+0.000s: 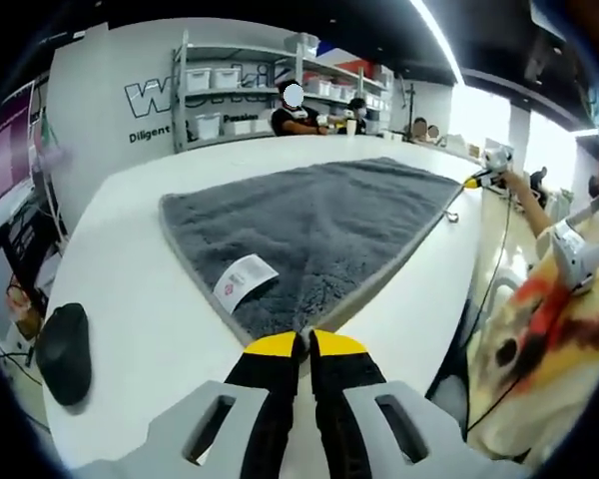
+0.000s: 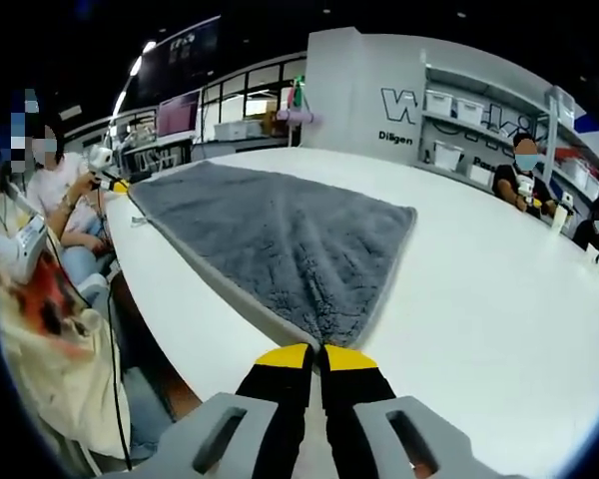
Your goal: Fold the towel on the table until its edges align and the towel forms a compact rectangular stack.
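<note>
- The left gripper (image 1: 301,344), black jaws with yellow tips, is clamped together on the near corner of the grey plush rectangular towel (image 1: 319,225), which lies flat and spread on the white table (image 1: 140,309) near its front edge.
- The right gripper (image 2: 315,357), seen in the right gripper view, pinches the towel's other near corner (image 2: 270,239) the same way, jaws closed on the cloth.
- Judged from this, the first fold is about to begin. Both corners should rise together and travel level toward the far edge, so the hem lands on the far hem without skew.
- Keep the pinch firm; thick pile could slip out if either side runs ahead.
- A white care label (image 1: 243,280) lies on the towel near the left corner; it should end up tucked inside.
- A black computer mouse (image 1: 64,351) sits on the table well left of the towel, clear of the fold path.
- Two seated people (image 1: 298,118) work at the far side before white shelving with bins (image 1: 242,85); they are well apart from the towel.
- A person in a patterned shirt (image 2: 40,329) stands at the table's front edge.
</note>
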Tool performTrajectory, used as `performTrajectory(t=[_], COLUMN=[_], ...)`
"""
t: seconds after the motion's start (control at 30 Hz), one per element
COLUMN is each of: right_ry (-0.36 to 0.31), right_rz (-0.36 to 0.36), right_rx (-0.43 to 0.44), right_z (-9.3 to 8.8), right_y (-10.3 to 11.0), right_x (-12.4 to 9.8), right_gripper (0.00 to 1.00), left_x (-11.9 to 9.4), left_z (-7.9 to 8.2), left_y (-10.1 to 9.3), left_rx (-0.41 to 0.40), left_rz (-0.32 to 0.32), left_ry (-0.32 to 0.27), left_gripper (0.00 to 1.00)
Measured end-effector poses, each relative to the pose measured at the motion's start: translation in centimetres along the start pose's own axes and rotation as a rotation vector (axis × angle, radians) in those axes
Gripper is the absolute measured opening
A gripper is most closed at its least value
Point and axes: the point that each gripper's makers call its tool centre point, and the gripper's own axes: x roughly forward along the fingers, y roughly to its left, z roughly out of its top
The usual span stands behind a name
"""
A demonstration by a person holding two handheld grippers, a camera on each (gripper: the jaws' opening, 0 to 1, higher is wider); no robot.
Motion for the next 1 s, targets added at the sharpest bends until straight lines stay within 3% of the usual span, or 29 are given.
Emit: performTrajectory(t=[0.23,0.83,1.0], right_ry=[0.012,-0.020,-0.033], right_rz=[-0.010,-0.011,-0.029], right_rx=[-0.001,0.057,0.098], right_z=[-0.6,0.6,0.4], right_y=[0.4,-0.4,-0.5], right_x=[-1.2,-0.8,-0.5], right_gripper=[0.00,0.00,0.00], left_x=[-0.6,-1.1,-1.4], left_z=[-0.2,1.2,2.7], left_y=[-1.6,-1.0,-1.0], left_rx=[0.013,0.037,0.032], left_rz=[-0.019,-0.024,-0.035], left_ry=[0.028,0.048,0.019], left_gripper=[0.03,0.03,0.03])
